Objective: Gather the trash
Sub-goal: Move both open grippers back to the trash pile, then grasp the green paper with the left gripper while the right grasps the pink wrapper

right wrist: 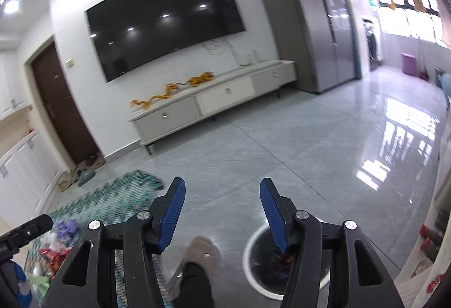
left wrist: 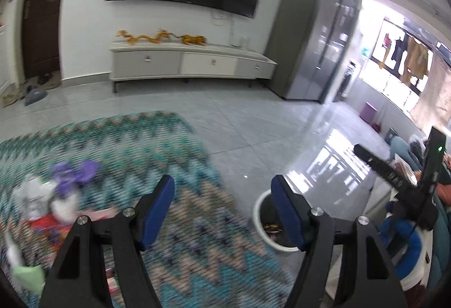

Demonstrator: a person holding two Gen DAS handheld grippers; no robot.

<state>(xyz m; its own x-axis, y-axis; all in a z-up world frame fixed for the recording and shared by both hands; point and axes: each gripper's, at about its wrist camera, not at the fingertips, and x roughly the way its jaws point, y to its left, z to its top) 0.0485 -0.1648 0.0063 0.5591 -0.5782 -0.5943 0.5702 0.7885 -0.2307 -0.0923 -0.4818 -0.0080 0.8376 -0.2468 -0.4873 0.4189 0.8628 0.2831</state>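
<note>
Both tongs are held wide and empty: the left gripper and the right gripper. The trash is heaped on the rug, well apart from the white bin, to its left. One loose piece should be singled out, pinched squarely and carried over the bin's rim before release

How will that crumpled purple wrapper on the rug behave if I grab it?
The crumpled purple wrapper looks thin and creased, so probably floppy and very light. It lies in a loose trash pile on the zigzag rug, so neighbouring scraps may shift. Blur hides its material.
</note>
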